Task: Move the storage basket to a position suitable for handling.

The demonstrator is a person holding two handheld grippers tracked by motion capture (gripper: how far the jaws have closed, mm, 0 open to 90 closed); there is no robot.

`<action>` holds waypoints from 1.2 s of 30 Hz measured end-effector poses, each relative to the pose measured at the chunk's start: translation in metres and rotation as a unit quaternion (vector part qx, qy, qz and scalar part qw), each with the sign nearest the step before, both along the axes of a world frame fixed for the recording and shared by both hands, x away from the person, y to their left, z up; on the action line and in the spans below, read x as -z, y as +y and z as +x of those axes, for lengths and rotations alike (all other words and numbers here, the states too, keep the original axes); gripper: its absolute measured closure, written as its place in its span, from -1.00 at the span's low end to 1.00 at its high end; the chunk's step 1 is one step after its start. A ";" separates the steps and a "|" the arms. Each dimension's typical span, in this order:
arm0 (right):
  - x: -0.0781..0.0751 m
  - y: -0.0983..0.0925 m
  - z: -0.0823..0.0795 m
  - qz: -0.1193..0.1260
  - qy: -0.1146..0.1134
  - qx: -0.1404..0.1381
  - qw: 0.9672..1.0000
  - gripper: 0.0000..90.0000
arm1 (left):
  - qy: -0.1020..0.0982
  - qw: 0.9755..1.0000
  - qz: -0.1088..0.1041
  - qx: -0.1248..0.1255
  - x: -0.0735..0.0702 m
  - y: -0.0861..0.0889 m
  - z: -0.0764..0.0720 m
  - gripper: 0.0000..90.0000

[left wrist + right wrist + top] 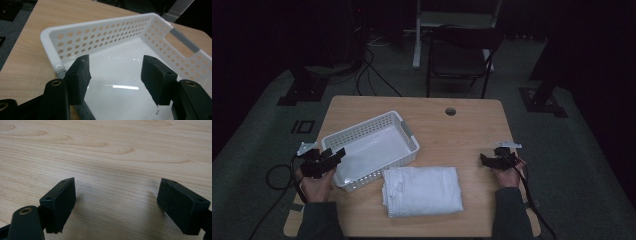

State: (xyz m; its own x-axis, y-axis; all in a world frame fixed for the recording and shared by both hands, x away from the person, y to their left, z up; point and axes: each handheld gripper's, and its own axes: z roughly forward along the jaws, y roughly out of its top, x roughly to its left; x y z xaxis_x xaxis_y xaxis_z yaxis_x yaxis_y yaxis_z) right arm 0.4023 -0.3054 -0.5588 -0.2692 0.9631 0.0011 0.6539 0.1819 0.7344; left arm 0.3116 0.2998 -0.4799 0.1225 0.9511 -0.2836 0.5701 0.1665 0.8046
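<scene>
Left gripper (114, 77) jaws spread, nothing between them — hovering over the white basket's (410, 136) near corner at the table's (472, 130) left. Right gripper (117, 205) wide apart too, empty, above bare wood — folded white cloth (422, 191) lies between the hands, just beside the basket.

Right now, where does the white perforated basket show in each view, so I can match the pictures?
High view: the basket lies left of centre on the table, its near-left corner by the left gripper, with the folded white cloth in front of it.
Left gripper view: the basket spans the frame beyond the open jaws.
Right gripper view: bare wood between open jaws, no basket.
Shared landmark: the light wooden tabletop.
</scene>
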 end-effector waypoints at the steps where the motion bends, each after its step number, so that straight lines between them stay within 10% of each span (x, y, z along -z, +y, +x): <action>1: 0.000 0.000 0.000 0.000 0.000 -0.001 1.000 -0.68 | 0.000 1.000 0.005 0.001 0.000 0.000 0.000 -0.10; 31: 0.000 0.002 -0.001 0.000 0.000 -0.015 1.000 -0.69 | 0.026 0.995 0.069 -0.061 0.012 -0.002 -0.018 -0.11; 36: -0.002 0.001 -0.003 0.003 -0.005 -0.006 1.000 -0.34 | 0.030 0.995 0.077 -0.057 0.015 -0.006 -0.019 0.03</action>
